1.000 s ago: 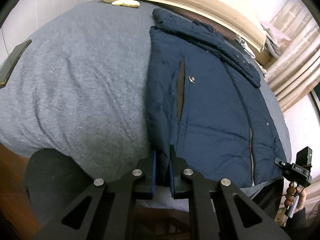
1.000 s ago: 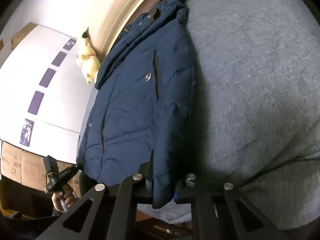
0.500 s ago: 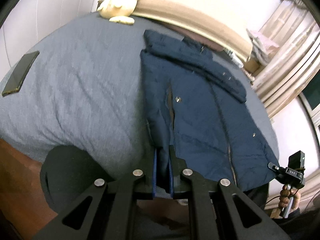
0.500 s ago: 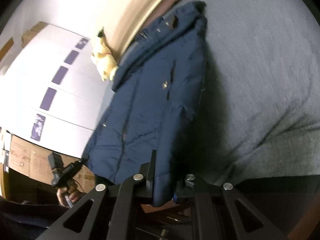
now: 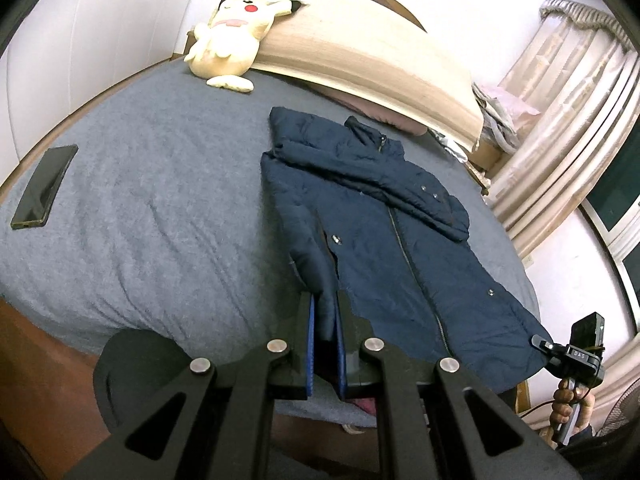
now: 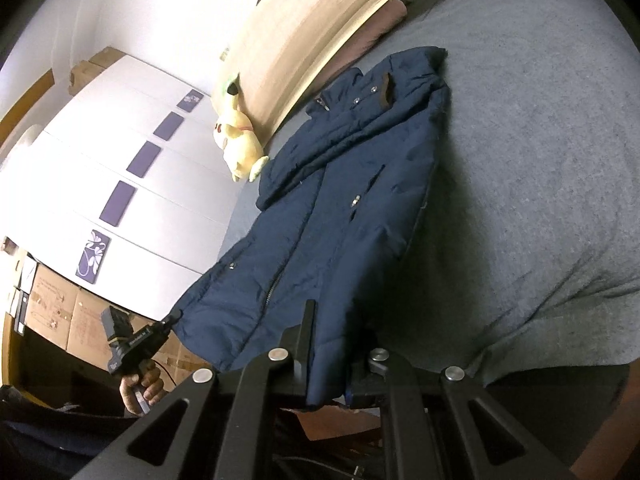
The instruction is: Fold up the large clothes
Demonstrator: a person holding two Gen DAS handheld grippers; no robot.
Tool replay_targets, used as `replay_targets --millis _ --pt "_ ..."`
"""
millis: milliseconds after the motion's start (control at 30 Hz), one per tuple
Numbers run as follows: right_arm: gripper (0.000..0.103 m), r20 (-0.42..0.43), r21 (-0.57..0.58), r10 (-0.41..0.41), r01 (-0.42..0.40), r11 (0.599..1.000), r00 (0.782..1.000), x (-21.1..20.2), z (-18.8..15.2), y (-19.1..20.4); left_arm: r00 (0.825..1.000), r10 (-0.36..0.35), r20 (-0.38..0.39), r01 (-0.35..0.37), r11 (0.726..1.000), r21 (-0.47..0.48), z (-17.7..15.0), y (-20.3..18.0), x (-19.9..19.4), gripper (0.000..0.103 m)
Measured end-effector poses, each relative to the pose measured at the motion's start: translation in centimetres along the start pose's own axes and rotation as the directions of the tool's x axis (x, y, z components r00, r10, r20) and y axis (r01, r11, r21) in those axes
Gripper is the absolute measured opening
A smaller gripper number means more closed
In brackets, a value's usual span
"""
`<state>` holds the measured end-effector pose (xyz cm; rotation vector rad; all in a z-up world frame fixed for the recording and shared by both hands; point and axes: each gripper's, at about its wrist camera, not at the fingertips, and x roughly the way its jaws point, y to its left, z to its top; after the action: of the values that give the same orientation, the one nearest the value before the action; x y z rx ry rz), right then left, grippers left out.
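**Both grippers lift the jacket hem**

The left gripper [image 5: 326,336] and right gripper [image 6: 330,354] each clamp a hem corner of the navy jacket [image 5: 384,232], spread on the grey bed [image 5: 160,200]. Both have drawn back and risen since earlier; more bed shows.

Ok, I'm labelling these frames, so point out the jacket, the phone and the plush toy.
jacket [image 5: 384,240]: left wrist view, front panel beside the zipper.
phone [image 5: 44,192]: left wrist view, middle of its dark screen.
plush toy [image 5: 230,42]: left wrist view, its yellow body.
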<state>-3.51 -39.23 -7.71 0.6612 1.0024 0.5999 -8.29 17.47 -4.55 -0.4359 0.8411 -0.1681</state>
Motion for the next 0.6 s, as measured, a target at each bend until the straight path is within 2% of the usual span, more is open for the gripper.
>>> replay_targets --millis 167,433,600 --pt "0.01 0.027 -0.038 0.002 -0.001 0.999 1.0 -1.4 0.7 0.8 0.999 -0.003 0.037 0.001 0.999 0.036 1.0 -0.7 -1.2 0.009" --pt "0.01 0.021 -0.027 -0.03 0.031 0.999 0.999 -3.2 -0.9 0.6 1.0 -0.015 0.027 0.015 1.0 0.01 -0.6 -0.4 -2.5 0.008" --pt "0.01 0.044 -0.042 -0.024 0.026 0.999 0.999 -4.2 -0.9 1.5 0.998 -0.027 0.058 0.026 1.0 0.017 0.2 -0.6 -3.9 0.008"
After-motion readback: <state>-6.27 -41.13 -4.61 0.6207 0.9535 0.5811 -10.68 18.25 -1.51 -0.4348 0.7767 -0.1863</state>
